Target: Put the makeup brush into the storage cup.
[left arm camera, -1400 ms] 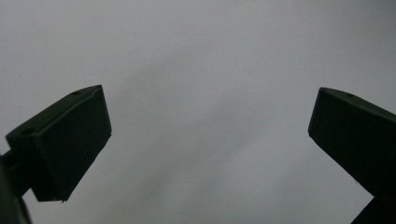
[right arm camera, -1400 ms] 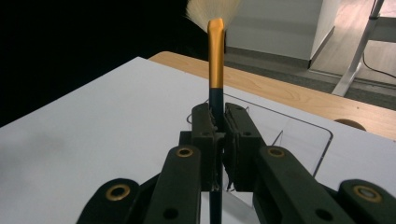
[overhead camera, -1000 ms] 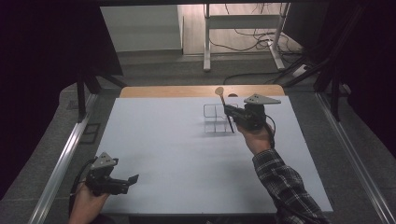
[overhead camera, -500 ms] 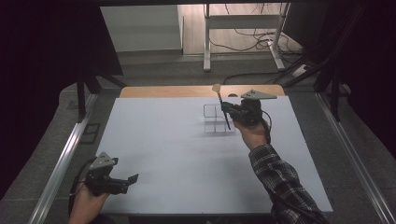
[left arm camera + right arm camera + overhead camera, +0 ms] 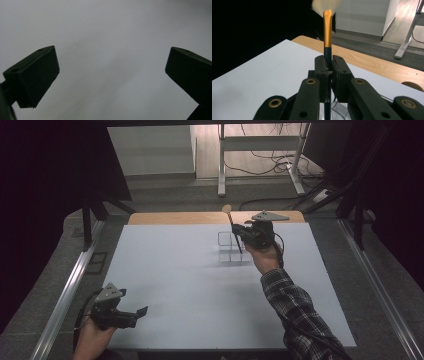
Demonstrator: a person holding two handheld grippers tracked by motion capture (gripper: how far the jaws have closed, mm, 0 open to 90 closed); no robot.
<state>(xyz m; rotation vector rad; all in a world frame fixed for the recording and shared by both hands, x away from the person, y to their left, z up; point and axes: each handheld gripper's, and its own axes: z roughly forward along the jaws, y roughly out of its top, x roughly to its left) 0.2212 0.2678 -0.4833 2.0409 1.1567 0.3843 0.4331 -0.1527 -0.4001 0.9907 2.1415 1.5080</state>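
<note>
My right gripper [image 5: 237, 233] is at the far middle of the white board, shut on the dark handle of a brush [image 5: 232, 226]. In the right gripper view the brush [image 5: 327, 30] stands upright between the jaws of the right gripper [image 5: 329, 68], with a gold ferrule and pale bristles on top. Its lower end hangs at a clear holder [image 5: 227, 252]; I cannot tell whether it is inside. The left gripper [image 5: 142, 312] rests near the front left corner. Its jaws are wide apart over bare white surface, as the left gripper [image 5: 110, 72] shows in its own view.
The white board [image 5: 175, 285] lies on a wooden table whose far edge [image 5: 175, 218] shows behind it. Metal rails [image 5: 65, 295] run along both sides. A white desk frame [image 5: 220, 165] and cables stand on the floor beyond.
My right hand has carried the brush a little toward the far edge and to the left. The left hand has kept still.
</note>
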